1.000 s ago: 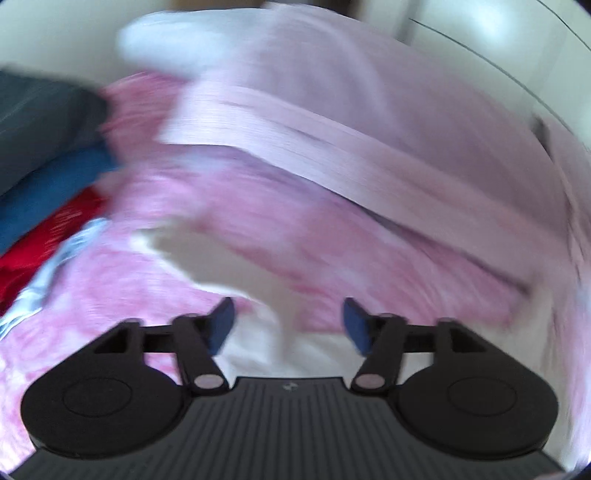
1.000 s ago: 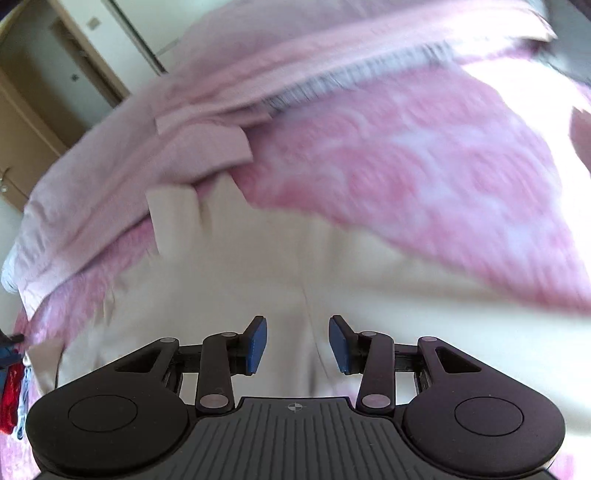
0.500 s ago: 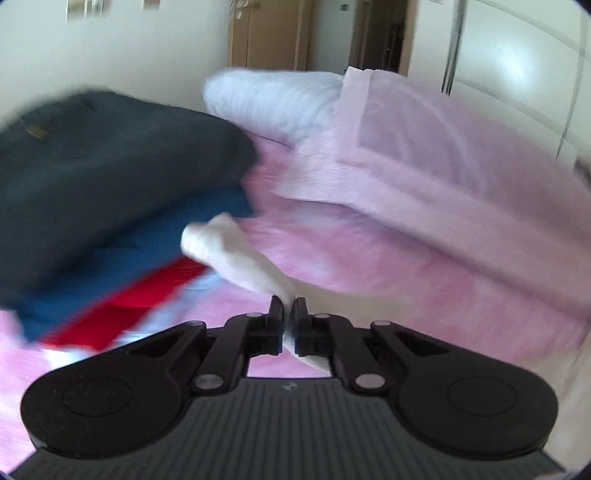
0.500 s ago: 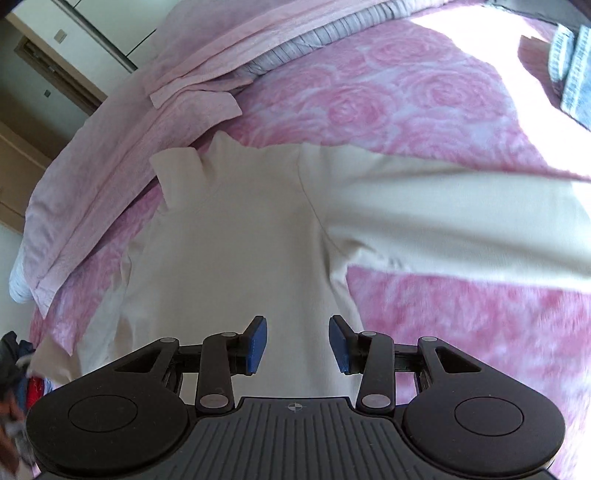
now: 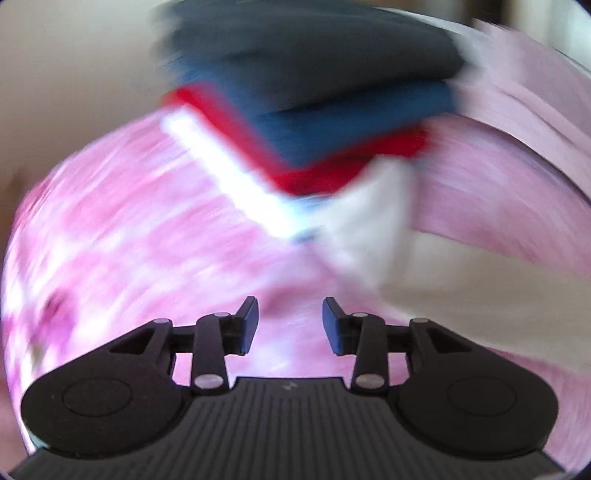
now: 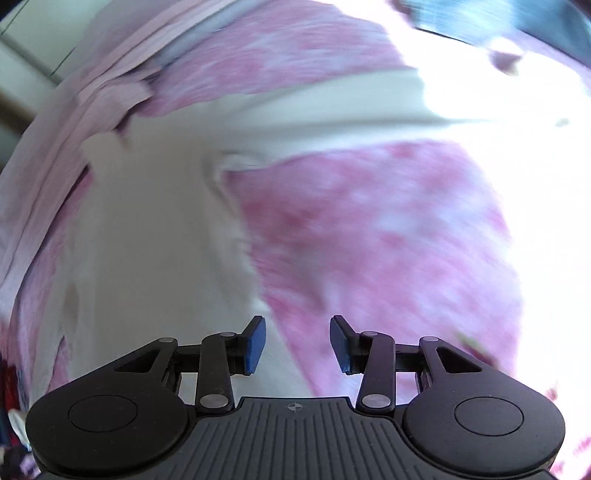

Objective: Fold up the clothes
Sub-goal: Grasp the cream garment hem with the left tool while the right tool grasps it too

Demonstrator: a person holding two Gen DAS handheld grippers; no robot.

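A cream long-sleeved top (image 6: 147,236) lies spread flat on the pink rose-patterned bedspread (image 6: 369,236), one sleeve (image 6: 332,99) stretched out to the right. My right gripper (image 6: 297,345) hovers over the top's side edge, its jaws opening with nothing between them. In the blurred left wrist view the top's other sleeve (image 5: 373,221) lies loose on the bedspread (image 5: 147,258), beyond my left gripper (image 5: 290,325). Its jaws are opening and hold nothing.
A stack of folded clothes (image 5: 332,96), dark grey over blue over red, sits at the bed's far side, right behind the sleeve end. A pale pink quilt (image 6: 62,140) is bunched along the bed's edge. Denim cloth (image 6: 498,22) lies at the far right.
My left gripper shut on the cream sleeve half a second ago, has now let it go and swung left toward the folded stack. My right gripper slid right, from over the body to its side edge.
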